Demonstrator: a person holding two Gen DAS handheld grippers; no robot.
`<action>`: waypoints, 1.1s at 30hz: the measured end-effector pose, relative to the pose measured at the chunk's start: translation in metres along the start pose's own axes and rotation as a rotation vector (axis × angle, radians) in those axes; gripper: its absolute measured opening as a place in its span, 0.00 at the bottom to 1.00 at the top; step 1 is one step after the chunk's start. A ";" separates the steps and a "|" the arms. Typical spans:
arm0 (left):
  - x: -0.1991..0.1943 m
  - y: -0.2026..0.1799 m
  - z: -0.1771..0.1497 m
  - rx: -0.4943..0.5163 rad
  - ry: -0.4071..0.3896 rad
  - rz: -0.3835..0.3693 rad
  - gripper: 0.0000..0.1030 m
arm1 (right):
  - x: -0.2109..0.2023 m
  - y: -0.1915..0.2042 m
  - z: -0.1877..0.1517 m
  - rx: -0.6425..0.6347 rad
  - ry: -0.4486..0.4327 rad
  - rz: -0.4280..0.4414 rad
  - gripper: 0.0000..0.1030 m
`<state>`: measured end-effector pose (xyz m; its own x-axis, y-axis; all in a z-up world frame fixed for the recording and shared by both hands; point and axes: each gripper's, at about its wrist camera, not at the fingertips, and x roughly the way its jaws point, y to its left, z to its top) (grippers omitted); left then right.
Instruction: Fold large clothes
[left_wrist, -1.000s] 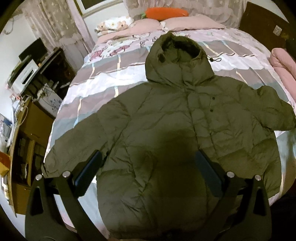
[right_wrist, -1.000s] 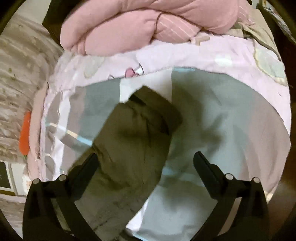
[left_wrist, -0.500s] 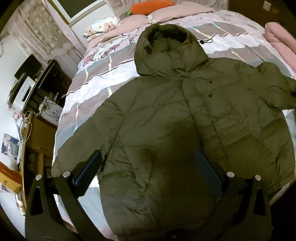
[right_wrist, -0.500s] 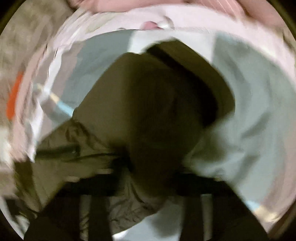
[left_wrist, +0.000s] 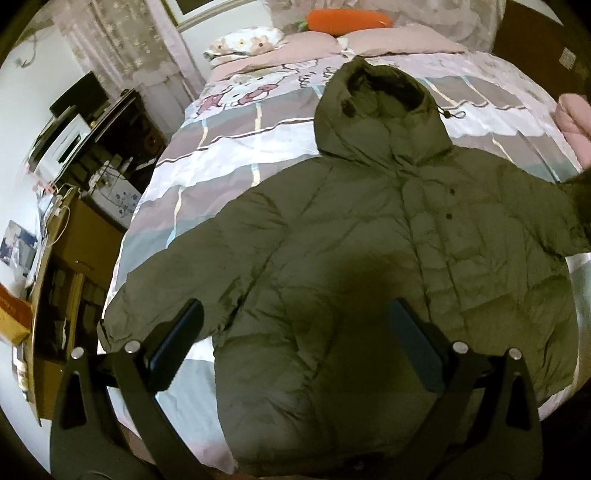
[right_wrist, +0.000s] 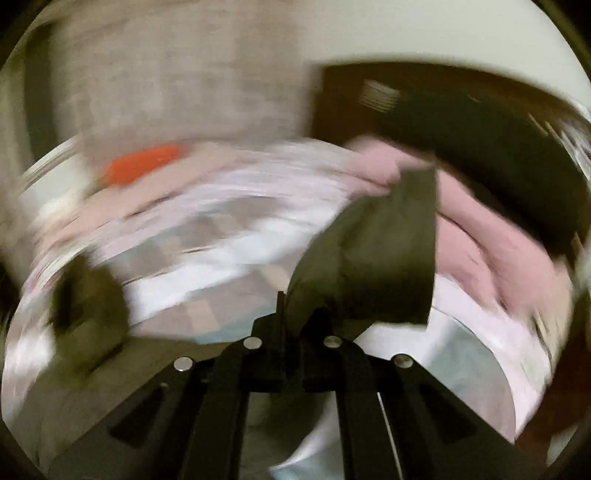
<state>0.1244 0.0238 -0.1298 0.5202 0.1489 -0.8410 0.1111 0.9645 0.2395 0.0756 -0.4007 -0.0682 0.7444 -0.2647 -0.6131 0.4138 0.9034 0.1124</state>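
Note:
An olive green hooded puffer jacket (left_wrist: 369, 258) lies front up on the bed, hood toward the pillows, its left sleeve (left_wrist: 177, 280) spread out. My left gripper (left_wrist: 295, 328) is open and empty, hovering above the jacket's lower front. In the blurred right wrist view my right gripper (right_wrist: 291, 314) is shut on the jacket's right sleeve (right_wrist: 380, 258) and holds its cuff lifted off the bed. The same sleeve runs off the right edge of the left wrist view (left_wrist: 576, 214).
The bed (left_wrist: 221, 147) has a striped pink and grey cover, pillows and an orange carrot cushion (left_wrist: 347, 18) at its head. A pink quilt (right_wrist: 491, 236) is bundled at the right side. A desk and shelves (left_wrist: 74, 229) stand along the bed's left.
My right gripper came down on the right sleeve, closed on it and lifted it while swinging fast. My left gripper shifted slightly above the jacket and stayed open.

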 end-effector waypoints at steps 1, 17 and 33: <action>-0.001 0.003 0.000 -0.008 0.000 0.000 0.98 | -0.003 0.031 -0.005 -0.026 0.042 0.088 0.04; 0.027 0.065 0.005 -0.190 0.055 0.047 0.98 | 0.040 0.164 -0.081 -0.033 0.496 0.394 0.88; 0.168 -0.054 -0.016 -0.107 0.530 -0.482 0.27 | 0.070 0.138 -0.131 0.175 0.839 0.410 0.88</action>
<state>0.1924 -0.0001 -0.2922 -0.0491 -0.2388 -0.9698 0.1270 0.9616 -0.2432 0.1158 -0.2505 -0.1984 0.2575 0.4522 -0.8539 0.3269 0.7908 0.5174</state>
